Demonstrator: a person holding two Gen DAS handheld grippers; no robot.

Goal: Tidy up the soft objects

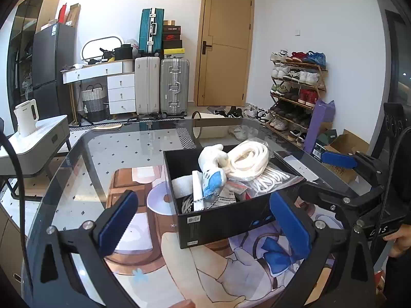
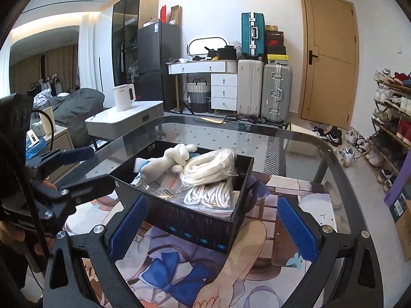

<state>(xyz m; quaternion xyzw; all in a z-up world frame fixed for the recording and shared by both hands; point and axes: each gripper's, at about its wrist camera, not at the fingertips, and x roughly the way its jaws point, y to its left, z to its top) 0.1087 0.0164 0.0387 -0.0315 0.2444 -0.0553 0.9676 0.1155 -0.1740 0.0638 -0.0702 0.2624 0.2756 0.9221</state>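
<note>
Glossy glass tabletop (image 1: 108,154) with rounded corners, laid over a printed cartoon mat (image 2: 179,269); behind it, hard-shell suitcases (image 1: 161,89), a tan wooden door (image 1: 226,46), a loaded shoe rack (image 1: 295,89). Near the table's middle, a rectangular black cardboard box (image 1: 221,220), open-topped, matte walls. Inside: a white plush toy with a blue patch (image 1: 213,164) and a beaded metal chain, lying across bagged coils of thick white rope (image 2: 210,166), with thinner white cord in clear plastic (image 2: 210,195) just beside. Left gripper (image 1: 205,218) with ridged blue pads spread wide, empty, in front of the box. Right gripper (image 2: 213,228) likewise released, pads parted, holding nothing.
</note>
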